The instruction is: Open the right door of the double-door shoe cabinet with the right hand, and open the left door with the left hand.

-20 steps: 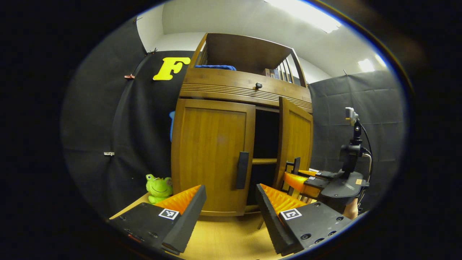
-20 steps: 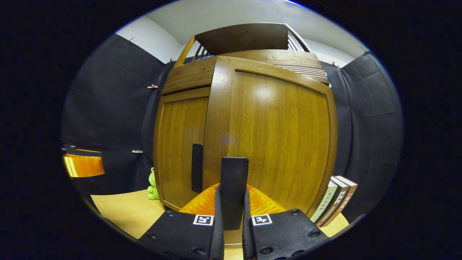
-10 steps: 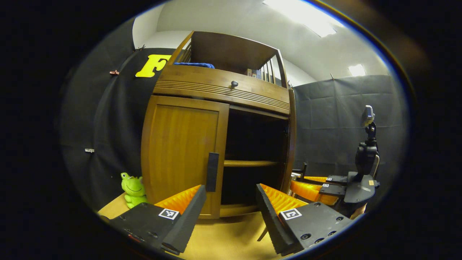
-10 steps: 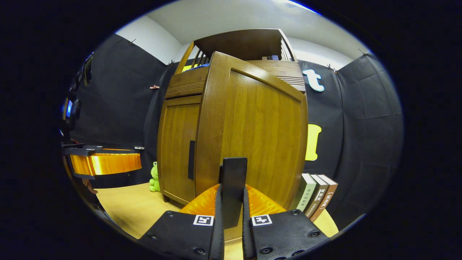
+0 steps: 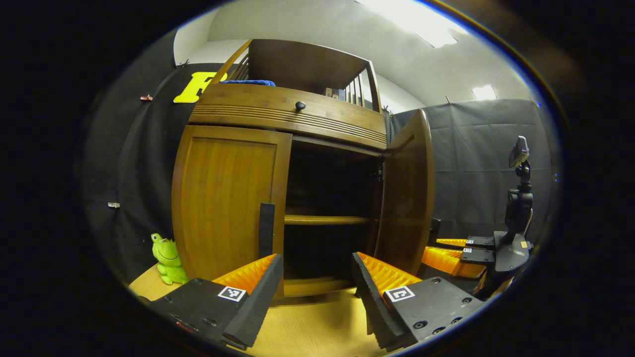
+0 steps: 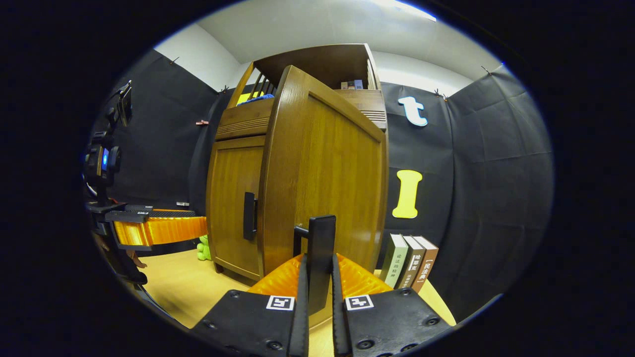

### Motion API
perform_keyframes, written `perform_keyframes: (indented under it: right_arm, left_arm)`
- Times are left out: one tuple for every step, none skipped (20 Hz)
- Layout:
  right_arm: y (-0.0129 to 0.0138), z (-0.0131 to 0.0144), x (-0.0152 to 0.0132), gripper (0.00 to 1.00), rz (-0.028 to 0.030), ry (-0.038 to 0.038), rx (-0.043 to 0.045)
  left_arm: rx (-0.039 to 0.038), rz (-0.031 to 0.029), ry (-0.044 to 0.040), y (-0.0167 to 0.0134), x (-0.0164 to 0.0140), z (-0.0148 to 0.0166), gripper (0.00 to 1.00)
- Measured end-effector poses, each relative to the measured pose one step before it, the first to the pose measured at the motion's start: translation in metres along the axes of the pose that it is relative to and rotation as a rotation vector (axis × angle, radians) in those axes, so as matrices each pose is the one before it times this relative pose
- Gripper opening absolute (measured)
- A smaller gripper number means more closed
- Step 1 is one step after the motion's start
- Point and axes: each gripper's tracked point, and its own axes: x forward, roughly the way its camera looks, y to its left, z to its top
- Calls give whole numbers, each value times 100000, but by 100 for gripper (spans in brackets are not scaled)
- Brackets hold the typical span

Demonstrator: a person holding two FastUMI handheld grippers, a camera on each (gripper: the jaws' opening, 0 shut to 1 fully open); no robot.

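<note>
At the shoe cabinet (image 5: 297,119), right door (image 6: 322,183) stands swung wide; right gripper (image 6: 317,277) pinches its handle (image 6: 320,248). Left door (image 5: 225,198) shut, its handle (image 5: 266,223) untouched; left gripper (image 5: 317,277) spread, just short of it. Roughly half done. Frog toy (image 5: 167,258) beside cabinet; books (image 6: 412,260) near the open door's edge; approach looks unobstructed.

black cloth walls (image 5: 476,158), ceiling lights (image 5: 421,22)

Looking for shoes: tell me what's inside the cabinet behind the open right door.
Inside the shoe cabinet, past the right door, one bare shelf shows; the rest is too dark to tell.
</note>
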Motion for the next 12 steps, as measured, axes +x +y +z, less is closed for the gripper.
perform_keyframes:
  right_arm:
    - [-557, -69, -310, 21, -898, 9, 282]
    - [-627, 93, -349, 19, -1399, 94, 520]
    - [-743, 17, -314, 19, -1507, -129, 141]
    - [-448, -43, -216, 22, -1380, -180, -243]
    - [-748, -19, -160, 22, -1940, -94, -929]
    - [-863, -214, -134, 22, -2229, 233, -1344]
    - [-867, -213, -173, 22, -2548, 244, -1380]
    - [-925, -153, -82, 18, -2738, -64, -1450]
    - [-966, -194, -158, 22, -2145, 111, -1506]
    - [-1080, -375, -38, 19, -2791, 159, -1266]
    - [-737, 25, -300, 17, -1052, -189, 271]
    - [-453, -122, 44, 13, 200, 385, 1745]
  left_arm:
    - [-476, -485, 135, -310, 324, -33, 84]
    - [-381, -439, 82, -328, 336, -152, 84]
    - [-301, -236, 152, -233, 298, -23, 87]
    - [-111, 90, 341, -115, 393, -144, 89]
    - [-29, 298, 404, -50, 299, -51, 89]
    - [17, 207, 341, -15, 374, -139, 87]
    - [314, 299, -17, 23, 280, -47, 84]
    - [767, 663, -327, 136, 296, -57, 87]
    - [1096, 1081, -465, 283, 235, -10, 87]
    - [1163, 1383, -559, 338, 232, 6, 87]
    - [875, 1709, -748, 458, 274, 66, 87]
    - [434, 1936, -882, 496, 355, 37, 87]
